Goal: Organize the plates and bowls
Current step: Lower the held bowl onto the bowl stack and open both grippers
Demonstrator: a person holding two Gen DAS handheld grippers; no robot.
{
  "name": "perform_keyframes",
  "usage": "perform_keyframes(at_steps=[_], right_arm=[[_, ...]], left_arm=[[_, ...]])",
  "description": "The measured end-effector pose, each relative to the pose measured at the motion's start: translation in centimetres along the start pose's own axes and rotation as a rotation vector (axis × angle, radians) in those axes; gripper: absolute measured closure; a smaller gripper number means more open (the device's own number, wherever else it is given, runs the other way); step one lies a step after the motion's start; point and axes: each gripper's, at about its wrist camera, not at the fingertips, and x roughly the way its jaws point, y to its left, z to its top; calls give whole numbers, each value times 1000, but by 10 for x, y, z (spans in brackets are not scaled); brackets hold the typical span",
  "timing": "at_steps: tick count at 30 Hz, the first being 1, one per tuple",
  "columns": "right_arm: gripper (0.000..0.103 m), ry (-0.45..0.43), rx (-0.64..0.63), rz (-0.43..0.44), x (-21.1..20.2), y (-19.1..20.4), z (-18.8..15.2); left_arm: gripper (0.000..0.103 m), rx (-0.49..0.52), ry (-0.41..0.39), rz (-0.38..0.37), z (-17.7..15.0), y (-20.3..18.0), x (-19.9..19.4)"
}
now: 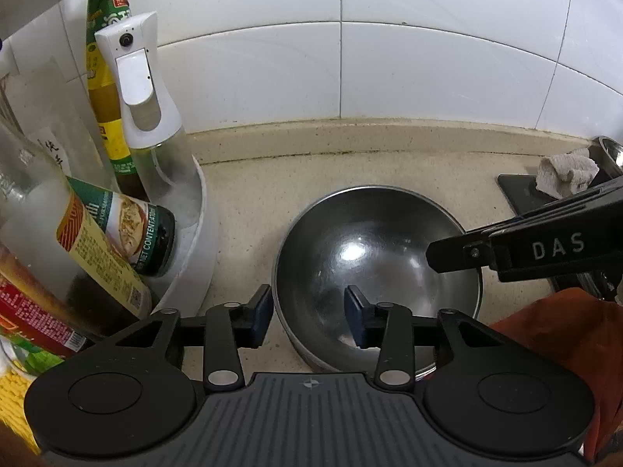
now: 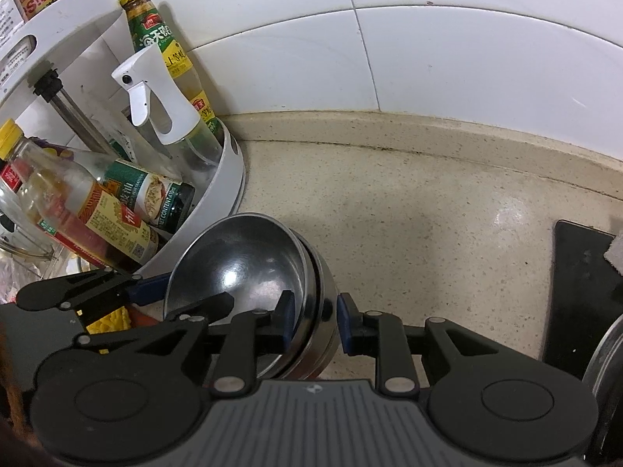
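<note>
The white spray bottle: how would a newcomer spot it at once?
Start at the round white rack in the tiled corner, left of the steel bowls. The spray bottle stands at the rack's near edge, before a yellow-capped sauce bottle; it alone has a white trigger head.

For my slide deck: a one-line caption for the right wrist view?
Right tongs open astride the rim of stacked steel bowls, left tongs opposite.

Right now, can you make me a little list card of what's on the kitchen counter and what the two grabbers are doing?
bowls: steel bowls, nested, on the speckled counter
left gripper: open, fingers either side of the bowls' left rim
right gripper: open, fingers either side of the right rim
beside bowls: white rack holding a spray bottle and sauce bottles
far right: crumpled cloth
</note>
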Motion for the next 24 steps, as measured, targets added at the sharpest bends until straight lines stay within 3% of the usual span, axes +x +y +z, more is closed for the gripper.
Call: perform_keyframes(at_steps=[6,13,24], right_arm=[[67,31,-19,-7,5,-1,-5],[63,68,23,56,21,-5,-10],[66,21,89,10,29,-33,10]], left_arm=[[51,-9,28,-17,-9,2,7],[44,-45,-3,-54,-10,0,14],[42,-48,-13,-94,22,-9,42]])
